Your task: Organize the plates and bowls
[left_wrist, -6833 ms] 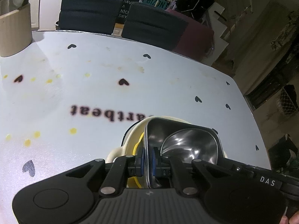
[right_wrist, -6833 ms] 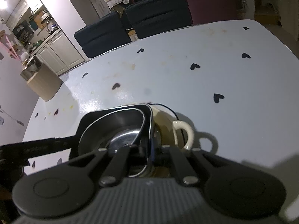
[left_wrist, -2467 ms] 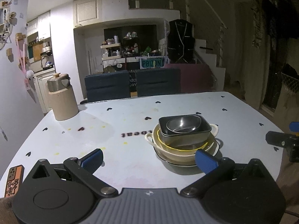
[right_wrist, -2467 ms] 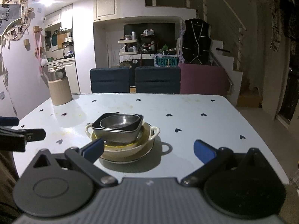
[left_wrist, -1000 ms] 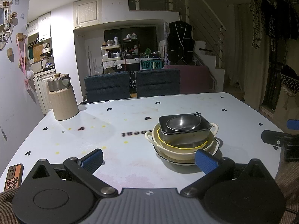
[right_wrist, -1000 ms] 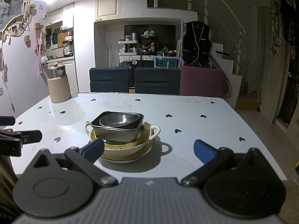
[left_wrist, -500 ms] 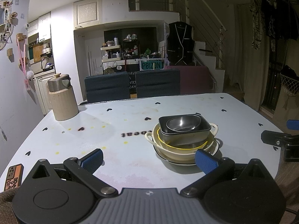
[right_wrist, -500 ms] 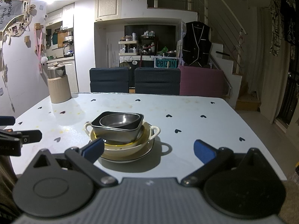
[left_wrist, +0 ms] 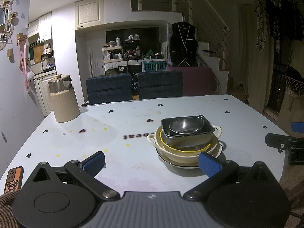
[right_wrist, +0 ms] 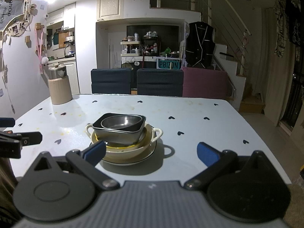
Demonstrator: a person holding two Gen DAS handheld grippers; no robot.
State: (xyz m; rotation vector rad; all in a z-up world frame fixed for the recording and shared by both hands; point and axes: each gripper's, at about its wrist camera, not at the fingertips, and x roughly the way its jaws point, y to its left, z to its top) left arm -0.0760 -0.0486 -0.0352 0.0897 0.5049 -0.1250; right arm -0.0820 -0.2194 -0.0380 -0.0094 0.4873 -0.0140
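Observation:
A stack of dishes stands on the white table. At the bottom is a black-rimmed plate, then a cream two-handled bowl with a yellow rim inside, a dark rectangular metal dish, and a small steel bowl on top. The stack also shows in the right wrist view. My left gripper is open and empty at the near table edge. My right gripper is open and empty, in front of the stack. Each gripper shows at the edge of the other's view.
A beige jug with a steel lid stands at the far left of the table. A phone in an orange case lies at the near left edge. Two dark blue chairs and a maroon seat stand behind the table.
Since several seconds ago both grippers let go of the metal dish, opened and pulled back to the near table edge. Over the last second nothing has visibly moved.

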